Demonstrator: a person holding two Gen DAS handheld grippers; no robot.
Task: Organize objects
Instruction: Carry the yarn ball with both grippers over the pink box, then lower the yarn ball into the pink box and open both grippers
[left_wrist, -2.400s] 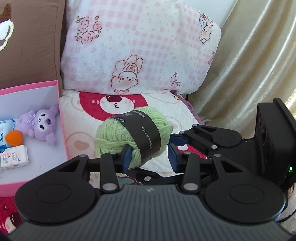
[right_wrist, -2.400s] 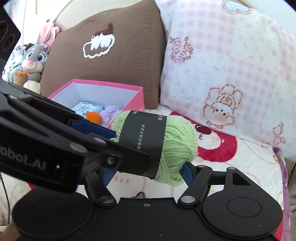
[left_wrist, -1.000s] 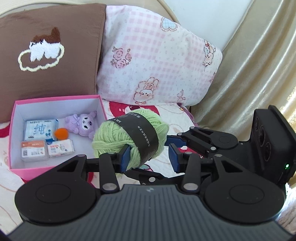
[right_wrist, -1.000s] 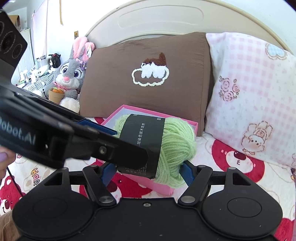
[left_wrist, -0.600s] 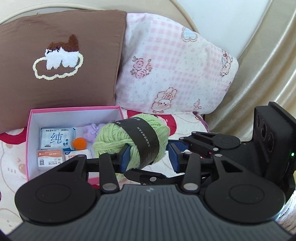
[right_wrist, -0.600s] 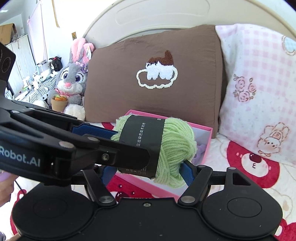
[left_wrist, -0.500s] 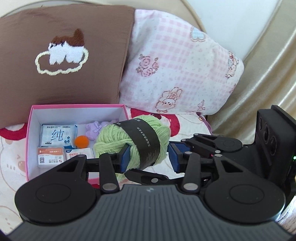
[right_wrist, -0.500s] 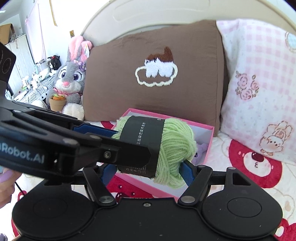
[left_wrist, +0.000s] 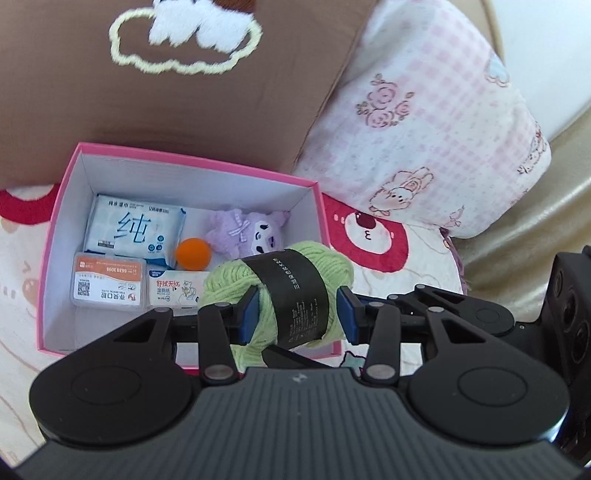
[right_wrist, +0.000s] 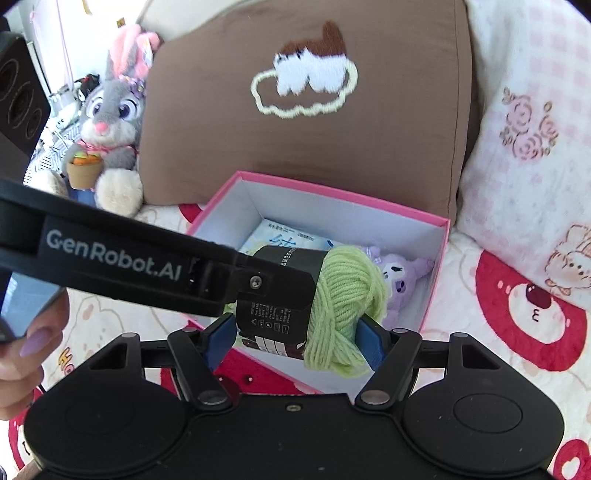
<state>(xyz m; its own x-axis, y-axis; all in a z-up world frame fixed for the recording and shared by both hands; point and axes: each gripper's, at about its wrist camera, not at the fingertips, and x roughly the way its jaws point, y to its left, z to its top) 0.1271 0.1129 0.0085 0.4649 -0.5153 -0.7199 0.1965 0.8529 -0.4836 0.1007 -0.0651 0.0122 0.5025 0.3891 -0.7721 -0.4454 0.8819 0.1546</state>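
Note:
A green yarn ball (left_wrist: 284, 295) with a black paper band is held between both grippers, just above the near right corner of the pink box (left_wrist: 59, 192). My left gripper (left_wrist: 297, 314) and my right gripper (right_wrist: 295, 338) are both shut on the yarn ball (right_wrist: 343, 306). The pink box (right_wrist: 332, 192) is open and white inside. It holds a blue wipes pack (left_wrist: 133, 229), an orange ball (left_wrist: 193, 253), a purple plush (left_wrist: 247, 234), a floss case (left_wrist: 109, 280) and a tissue pack (left_wrist: 173, 291).
A brown pillow (left_wrist: 177, 81) and a pink checked pillow (left_wrist: 424, 125) lean behind the box on the bed. A grey bunny plush (right_wrist: 107, 122) sits at the far left. A hand (right_wrist: 26, 347) shows at the left edge. A beige curtain (left_wrist: 535, 206) hangs at the right.
Both grippers have carried the yarn ball left and forward from the blanket to above the pink box, and the views now tilt down into the box.

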